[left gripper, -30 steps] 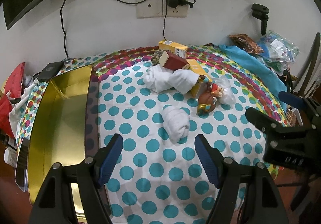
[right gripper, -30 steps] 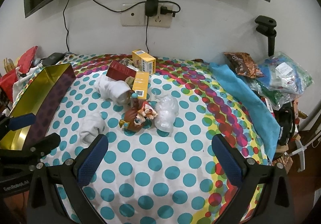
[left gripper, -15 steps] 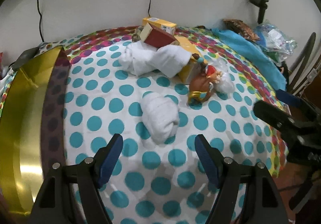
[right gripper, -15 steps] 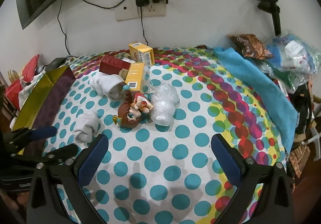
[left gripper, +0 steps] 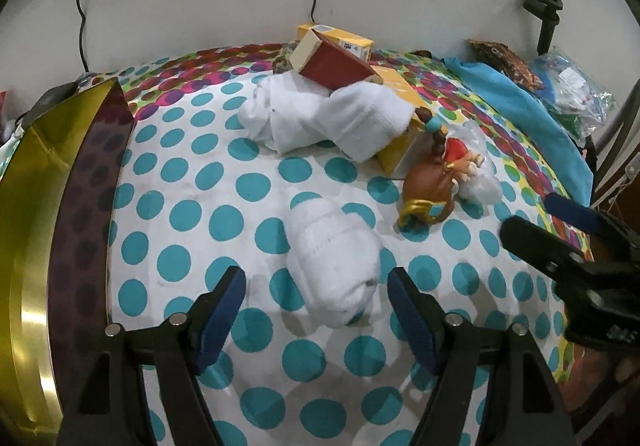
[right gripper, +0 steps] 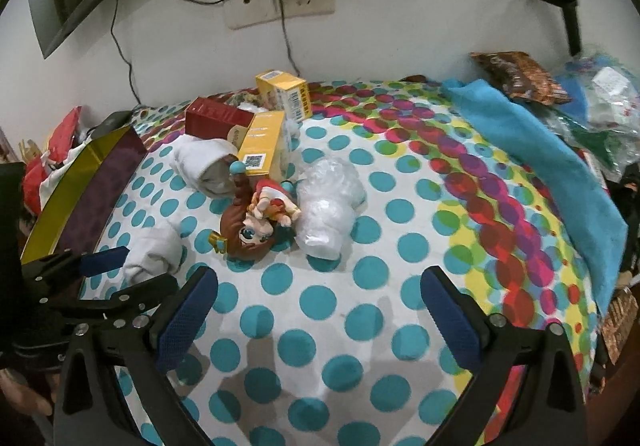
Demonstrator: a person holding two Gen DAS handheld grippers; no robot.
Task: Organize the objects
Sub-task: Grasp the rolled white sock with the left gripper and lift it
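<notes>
Left tongs (left gripper: 316, 310) point steeply down at the polka-dot cloth (left gripper: 224, 222) covering the worktop; the jaws are closing, yet the blue pads (left gripper: 218, 316) stand clear of everything; the near end of a rolled white sock (left gripper: 332, 258) lies between the fingertips, untouched by either pad, so nothing is gripped. Right tongs (right gripper: 320, 310) hang over bare cloth, jaws wide and also closing, with nothing between them and nothing held; in the left wrist view they enter from the right edge, well apart from the sock.

Task items sit in a loose cluster toward the wall; a second, larger bundle of white socks (left gripper: 328, 122) lies beyond the rolled one; a dark red box (left gripper: 336, 66) leans tilted on top of that bundle; a yellow box (right gripper: 262, 144) rests against the bundle's far side, and another yellow box (right gripper: 286, 94) stands behind it near the wall. A brown-haired toy figure (right gripper: 252, 230) lies on its side just beside the yellow box; a crumpled clear plastic bag (right gripper: 328, 202) touches the figure on its right.

A gold-lined tin (left gripper: 28, 246) with a dark spotted wall sits at the left edge of the worktop; its interior, as far as visible, shows only gold lining. A blue cloth (right gripper: 540, 162) drapes along the right side; assorted packets (right gripper: 520, 76) lie past it. A wall socket (right gripper: 280, 2) with a plugged charger is fixed above.
</notes>
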